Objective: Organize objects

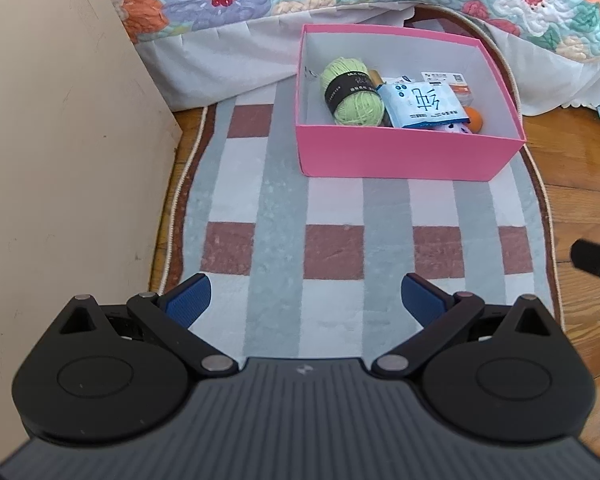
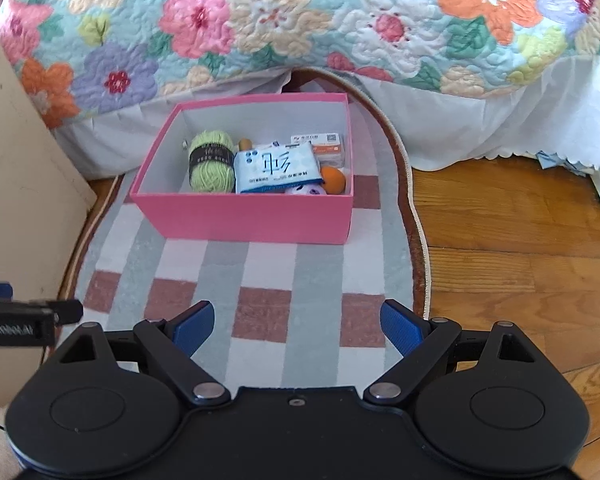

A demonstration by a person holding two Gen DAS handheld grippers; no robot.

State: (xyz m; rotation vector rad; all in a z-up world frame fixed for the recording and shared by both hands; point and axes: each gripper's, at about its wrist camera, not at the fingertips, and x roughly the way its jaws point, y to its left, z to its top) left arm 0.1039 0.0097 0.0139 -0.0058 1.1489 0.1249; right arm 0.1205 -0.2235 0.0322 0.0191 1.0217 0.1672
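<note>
Sorting looks close to finished, judging by what lies where: the pink cardboard box with white inside walls (image 2: pixel 256 216) sits on the checked grey, white and brick-red rug (image 2: pixel 260 280) and already holds a ball of light green yarn with a black paper band (image 2: pixel 212 162) at its nine o'clock side, a blue-and-white soft tissue packet (image 2: pixel 278 172) in the middle, a white-and-orange printed carton (image 2: pixel 324 145) toward one o'clock, a small orange ball (image 2: pixel 334 179) at four o'clock and a pale lilac perforated ball (image 2: pixel 306 190) tucked against the near wall; nothing loose shows on the rug, so what remains, if anything, lies outside both views; the left gripper (image 1: pixel 306 300) hovers over bare rug with its blue pads spread wide and nothing between them; the right gripper (image 2: pixel 298 326) likewise stands wide open and empty, with the box at twelve o'clock ahead of it; around the scene, a cream painted panel (image 1: pixel 60 160) rises at nine o'clock, a floral quilted bedspread with a white skirt (image 2: pixel 300 20) hangs across twelve o'clock just behind the box, and wooden plank flooring (image 2: pixel 520 260) runs off at three o'clock; no obstacle stands between either gripper and the box.
</note>
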